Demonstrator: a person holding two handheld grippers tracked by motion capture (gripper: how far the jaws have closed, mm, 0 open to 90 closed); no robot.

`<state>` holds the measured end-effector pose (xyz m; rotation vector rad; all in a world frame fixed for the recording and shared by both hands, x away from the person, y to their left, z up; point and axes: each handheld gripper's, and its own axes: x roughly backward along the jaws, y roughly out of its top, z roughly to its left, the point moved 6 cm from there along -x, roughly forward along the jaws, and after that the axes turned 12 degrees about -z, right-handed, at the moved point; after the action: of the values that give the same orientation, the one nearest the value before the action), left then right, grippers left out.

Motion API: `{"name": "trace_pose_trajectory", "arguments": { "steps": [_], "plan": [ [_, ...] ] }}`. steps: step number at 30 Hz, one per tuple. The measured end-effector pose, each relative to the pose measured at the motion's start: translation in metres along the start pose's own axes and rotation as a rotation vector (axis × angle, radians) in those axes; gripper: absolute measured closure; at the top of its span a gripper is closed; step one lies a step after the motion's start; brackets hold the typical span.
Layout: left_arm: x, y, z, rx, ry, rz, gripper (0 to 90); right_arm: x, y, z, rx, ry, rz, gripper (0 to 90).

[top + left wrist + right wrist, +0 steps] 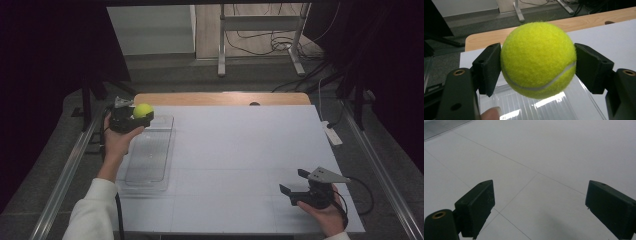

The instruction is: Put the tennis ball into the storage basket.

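**Tennis ball held over a clear tray while the other gripper waits open**

A white table top (240,165) fills most of the high view, with a strip of pale wood along its far edge. On the left part of the table lies a clear plastic tray (150,160), long and shallow, its length running away from the person. Nothing lies inside it that can be made out. Beyond the table are a dark floor, the metal legs of a stand (260,45) and loose cables. A white power strip (332,134) lies off the right edge of the table. Metal rails run along both sides.

The left gripper (136,119) is raised over the far end of the tray. Its two black jaws are clamped on a yellow-green tennis ball (143,110), one pad pressing each side. In the left gripper view the tennis ball (538,60) sits squarely between the pads, off the surface, with the ribbed bottom of the tray below it and a fingertip showing at the lower edge. The left hand (119,142) grips the tool from beneath, the forearm in a white sleeve (95,210) reaching up from the lower left.

The right gripper (295,182) is near the front right corner of the table, well apart from the tray and the ball. Its jaws stand wide apart with nothing between them; the right gripper view shows bare white table between the two pads (477,206). The right hand (327,212) cradles it from below, jaws pointing left and away from the person
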<state>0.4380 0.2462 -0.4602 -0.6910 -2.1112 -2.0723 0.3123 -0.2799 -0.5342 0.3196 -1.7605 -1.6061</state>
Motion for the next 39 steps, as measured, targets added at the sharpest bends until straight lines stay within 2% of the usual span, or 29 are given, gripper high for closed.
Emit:
{"name": "trace_pose_trajectory", "arguments": {
  "steps": [10,21,39],
  "plan": [
    [-0.003,-0.006,0.013,0.014,0.029,0.028,27.4,0.000,0.000,0.000,0.000,-0.002,0.000,9.0],
    [-0.009,-0.013,0.019,0.017,0.049,0.068,27.4,-0.001,-0.001,0.000,0.002,-0.002,0.002,9.0],
    [-0.023,-0.022,0.022,0.024,0.062,0.125,27.3,0.000,-0.001,-0.001,0.004,-0.002,0.005,9.1]
  ]
}}
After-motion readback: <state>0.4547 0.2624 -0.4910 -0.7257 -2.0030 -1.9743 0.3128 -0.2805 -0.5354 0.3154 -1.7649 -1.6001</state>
